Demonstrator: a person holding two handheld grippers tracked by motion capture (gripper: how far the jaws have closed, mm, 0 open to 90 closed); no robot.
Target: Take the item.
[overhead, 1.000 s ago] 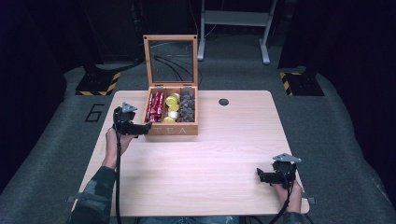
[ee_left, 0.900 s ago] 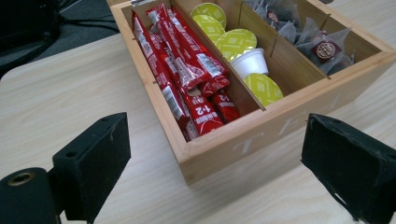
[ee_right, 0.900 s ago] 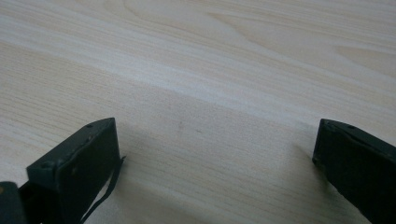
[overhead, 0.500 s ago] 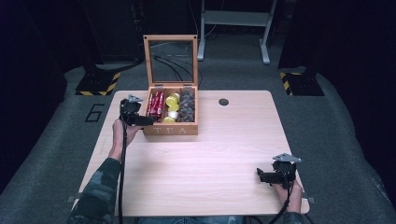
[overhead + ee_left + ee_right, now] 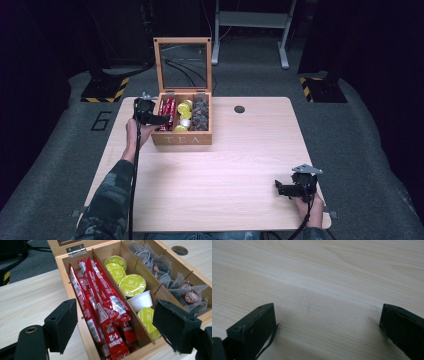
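Red sachets [image 5: 100,307] lie in left compartment of wooden tea box [image 5: 182,138], long axis front-to-back, one end toward hinged lid. Left gripper [image 5: 115,327] hovers above box's near-left corner, jaws spread wide, sachets between and beyond them, untouched. Right gripper [image 5: 286,188] released, over bare table [image 5: 317,277], well apart.

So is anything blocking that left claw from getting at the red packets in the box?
Nothing visible does. The lid stands open, and the left gripper hangs with fingers apart just above the red sachets.
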